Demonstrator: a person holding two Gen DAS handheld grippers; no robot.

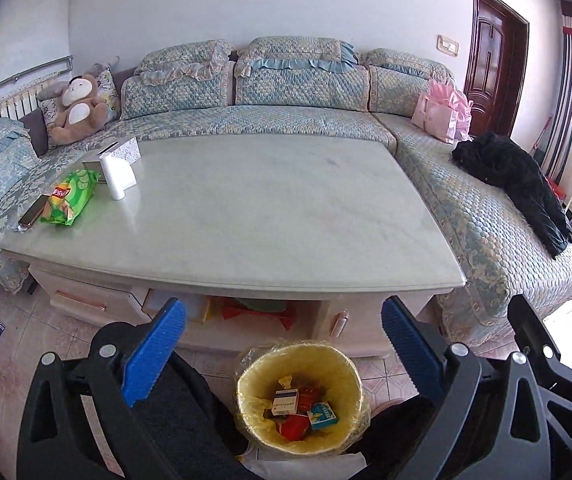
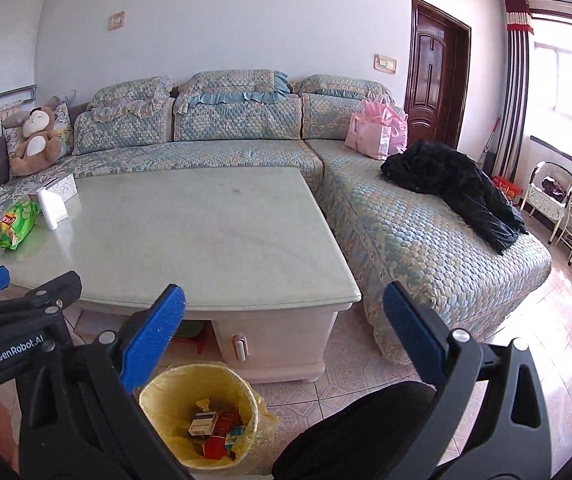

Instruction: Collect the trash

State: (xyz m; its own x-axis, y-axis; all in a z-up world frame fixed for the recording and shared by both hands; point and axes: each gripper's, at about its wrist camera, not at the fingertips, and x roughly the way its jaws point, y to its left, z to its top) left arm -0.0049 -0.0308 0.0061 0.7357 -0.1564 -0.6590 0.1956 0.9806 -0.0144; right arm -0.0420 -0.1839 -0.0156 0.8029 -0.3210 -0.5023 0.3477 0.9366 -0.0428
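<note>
A round bin lined with a yellow bag stands on the tiled floor in front of the coffee table; several small cartons lie inside it. The same bin shows low in the right wrist view. My left gripper hangs above the bin, open, its blue pads wide apart with nothing between them. My right gripper is also open and empty, above and to the right of the bin. On the table's far left lie a green snack bag, a white paper roll and a phone.
The pale coffee table fills the middle, with a tissue box at its back left. A blue patterned sofa wraps around it, carrying a teddy bear, a pink bag and a black coat. Dark trouser legs flank the bin.
</note>
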